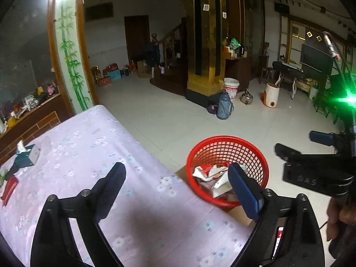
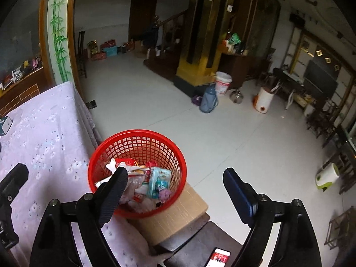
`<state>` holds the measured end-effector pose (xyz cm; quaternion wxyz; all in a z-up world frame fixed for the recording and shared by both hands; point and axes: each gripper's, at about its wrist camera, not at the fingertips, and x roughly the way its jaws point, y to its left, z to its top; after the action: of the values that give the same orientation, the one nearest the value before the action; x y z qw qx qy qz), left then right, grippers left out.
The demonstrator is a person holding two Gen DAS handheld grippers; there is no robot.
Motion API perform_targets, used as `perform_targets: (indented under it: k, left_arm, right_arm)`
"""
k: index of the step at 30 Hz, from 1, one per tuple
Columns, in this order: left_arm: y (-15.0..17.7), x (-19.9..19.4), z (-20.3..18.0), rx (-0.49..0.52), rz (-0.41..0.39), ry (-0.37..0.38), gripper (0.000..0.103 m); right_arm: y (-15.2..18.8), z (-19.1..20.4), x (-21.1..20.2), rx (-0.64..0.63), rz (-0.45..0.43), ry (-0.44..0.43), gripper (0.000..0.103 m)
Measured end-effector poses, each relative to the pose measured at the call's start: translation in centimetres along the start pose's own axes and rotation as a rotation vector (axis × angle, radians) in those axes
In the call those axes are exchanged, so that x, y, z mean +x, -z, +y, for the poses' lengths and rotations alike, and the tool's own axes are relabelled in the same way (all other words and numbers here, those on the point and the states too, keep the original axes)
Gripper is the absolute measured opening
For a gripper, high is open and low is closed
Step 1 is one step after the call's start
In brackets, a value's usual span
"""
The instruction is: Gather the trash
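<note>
A red mesh basket (image 1: 227,149) (image 2: 138,142) stands on a cardboard box (image 2: 184,209) beside the table and holds crumpled wrappers (image 2: 153,180) (image 1: 211,175). My left gripper (image 1: 176,171) is open and empty above the table's near corner, its right finger in front of the basket. My right gripper (image 2: 175,175) is open and empty just over the basket's near right rim. In the left wrist view the right gripper (image 1: 298,142) shows at the right edge. A red packet (image 1: 9,188) and a tissue box (image 1: 27,154) lie at the table's far left.
The table wears a lilac flowered cloth (image 1: 89,146) (image 2: 40,133). A phone (image 2: 219,257) lies on a dark stool below the box. On the tiled floor further off stand a blue flask (image 1: 224,105), a kettle (image 1: 246,97), a white bucket (image 1: 231,86) and a gold pillar (image 1: 204,44).
</note>
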<state>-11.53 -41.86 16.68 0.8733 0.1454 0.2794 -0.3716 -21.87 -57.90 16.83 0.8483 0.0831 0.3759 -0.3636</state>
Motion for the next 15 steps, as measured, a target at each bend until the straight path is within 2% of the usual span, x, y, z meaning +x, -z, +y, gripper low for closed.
perform_targets:
  k: [3, 11, 13, 15]
  left_arm:
    - [0.7, -2.0, 1.2, -0.004, 0.003, -0.027, 0.094]
    - [2.9, -6.6, 4.9, -0.006, 0.03, -0.105, 0.098]
    - [3.8, -7.4, 5.3, -0.008, 0.021, -0.135, 0.098]
    - [4.4, -8.0, 5.4, -0.005, -0.002, -0.133, 0.098]
  right_arm:
    - [1.2, 0.5, -2.3, 0.008, -0.018, 0.013, 0.092]
    - [5.1, 3.4, -6.2, -0.002, 0.008, -0.006, 0.092]
    - [5.7, 3.7, -6.6, 0.0, 0.013, -0.007, 0.092]
    - [6.2, 4.0, -7.0, 0.012, 0.019, -0.007, 0.092]
